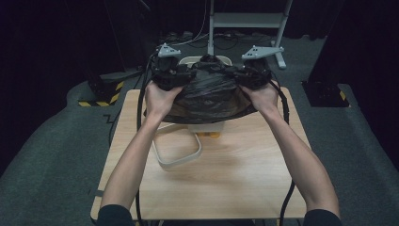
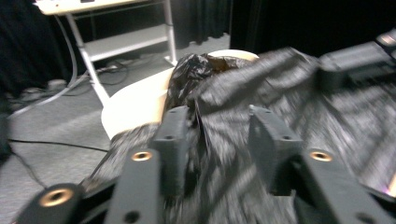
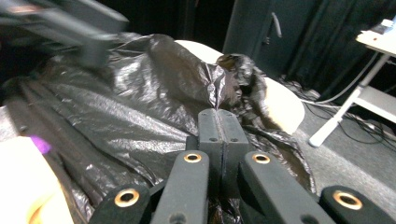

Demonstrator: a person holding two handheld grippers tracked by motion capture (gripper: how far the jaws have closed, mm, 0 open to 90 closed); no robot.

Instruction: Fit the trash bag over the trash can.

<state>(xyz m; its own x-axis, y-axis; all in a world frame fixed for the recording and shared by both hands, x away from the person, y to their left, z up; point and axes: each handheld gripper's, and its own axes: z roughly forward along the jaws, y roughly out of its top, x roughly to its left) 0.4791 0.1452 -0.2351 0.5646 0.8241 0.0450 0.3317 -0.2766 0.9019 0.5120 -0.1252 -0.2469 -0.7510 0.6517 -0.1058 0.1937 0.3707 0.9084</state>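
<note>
So the person is fitting a black bin bag (image 1: 209,89) over a cream bin (image 1: 207,61) at the far end of the table (image 1: 235,179), one hand-held gripper on each side of it. The right hand-held gripper (image 3: 218,122) is pinched fully together, and it looks like a fold of the bag's edge is caught between the pads, though the film is thin enough that I can't swear to it. The left hand-held gripper (image 2: 219,135) is standing apart, with crumpled bag lying between and just beyond its jaws but nothing pressing on it.

The bag is bunched in front of both grippers, draped on the bin's top, with the bin's pale rim peeking out past the left one.

What I'd do here: left side needs to re-bite near the hem, not in the middle of the bag, then both grippers should be pulling outward evenly so the mouth stretches over the rim. There's also a loose cream ring (image 1: 176,148) lying on the table nearer the person than the left gripper.
</note>
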